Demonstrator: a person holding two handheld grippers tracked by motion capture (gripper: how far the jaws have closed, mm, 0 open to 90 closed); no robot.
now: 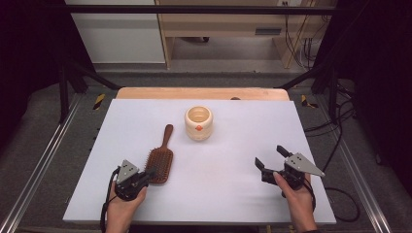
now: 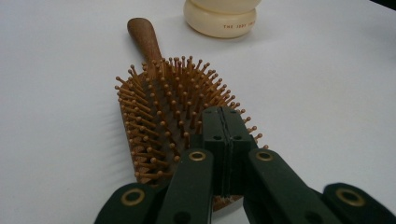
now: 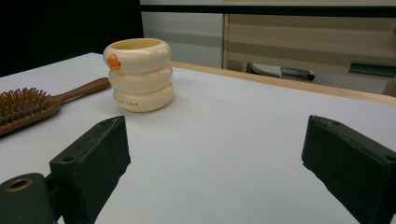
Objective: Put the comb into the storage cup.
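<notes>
I hold my left gripper [image 1: 145,175] at the lower left of the high view, its jaws pressed flat together with nothing between them, the tips right at the near end of the wooden hairbrush [image 1: 161,161]. In the left gripper view the closed tips sit low over the brush's bristles [image 2: 175,107]; whether they touch the pins I cannot tell. The hairbrush lies bristles up on the white table [image 1: 233,194], left of centre, its handle [image 1: 167,133] pointing toward the top of the frame and ending near the cream ringed cup [image 1: 198,123], which stands upright at upper centre. My right gripper [image 1: 272,158] waits at the lower right, jaws spread wide and empty, well apart from both things. I judge I am at the approach to the brush, not yet gripping. Next, I think, I must open the left jaws and set them across the brush head's edge or move up to the narrower handle before closing.
</notes>
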